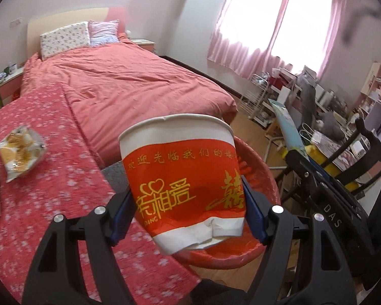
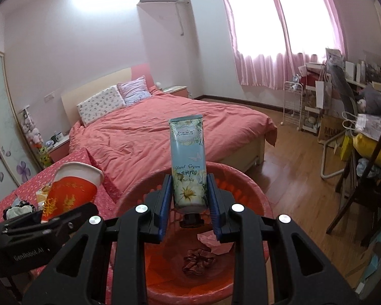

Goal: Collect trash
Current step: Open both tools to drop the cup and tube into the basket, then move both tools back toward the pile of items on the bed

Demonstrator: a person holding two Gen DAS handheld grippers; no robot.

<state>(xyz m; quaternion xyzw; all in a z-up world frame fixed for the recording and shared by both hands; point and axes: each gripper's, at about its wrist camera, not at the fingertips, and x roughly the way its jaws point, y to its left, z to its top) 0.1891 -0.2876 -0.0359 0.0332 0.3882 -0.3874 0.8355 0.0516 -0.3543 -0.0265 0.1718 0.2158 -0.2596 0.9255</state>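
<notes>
Bedroom floor beside the bed: left gripper (image 1: 188, 206) clamps a crumpled paper cup (image 1: 183, 175) over the red basket's (image 2: 246, 178) rim, right gripper (image 2: 189, 203) pinches a hand-cream tube (image 2: 189, 162) above it.

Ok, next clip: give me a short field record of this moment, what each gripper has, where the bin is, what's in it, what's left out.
left gripper: shut on paper cup, dented near its base
right gripper: shut on hand cream tube, cap end toward the camera
bin: red basket, below both grippers
in bin: crumpled pink paper, brown wrapper
left out: snack packet on the red patterned cloth
</notes>
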